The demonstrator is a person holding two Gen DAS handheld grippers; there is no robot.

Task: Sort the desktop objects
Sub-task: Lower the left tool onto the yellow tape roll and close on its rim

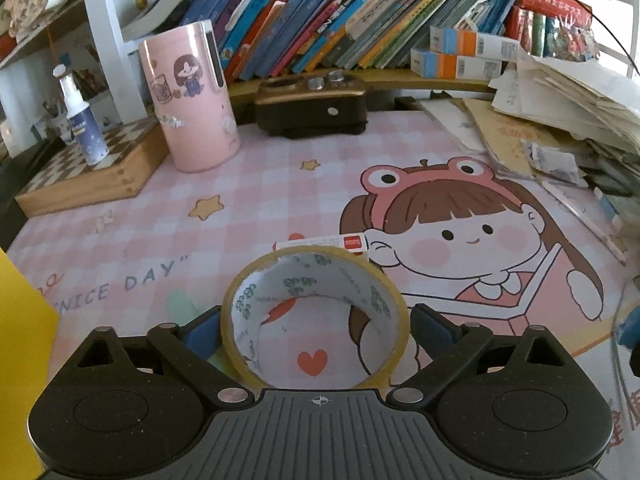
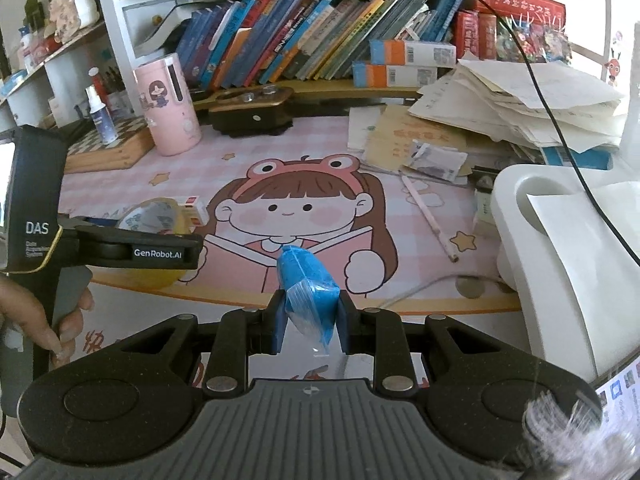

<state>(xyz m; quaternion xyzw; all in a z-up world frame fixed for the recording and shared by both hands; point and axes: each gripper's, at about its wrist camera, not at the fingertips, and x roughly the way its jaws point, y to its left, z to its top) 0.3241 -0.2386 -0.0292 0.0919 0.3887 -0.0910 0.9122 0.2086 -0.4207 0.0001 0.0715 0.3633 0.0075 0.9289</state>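
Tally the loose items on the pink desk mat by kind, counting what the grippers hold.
Tape roll, in the left hand-held gripper: 1
Blue packet, in the right hand-held gripper: 1
Small white-and-red box: 1
Pencil: 1
Pink canister: 1
Total: 5

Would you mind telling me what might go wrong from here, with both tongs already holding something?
1. The left tongs hold the tape roll across its round rim; it may squirm out or deform.
2. The right tongs pinch only the near end of the blue plastic-wrapped packet; the slick wrap might slip.
3. The small white box lies just beyond the tape roll, so moving forward could knock it.
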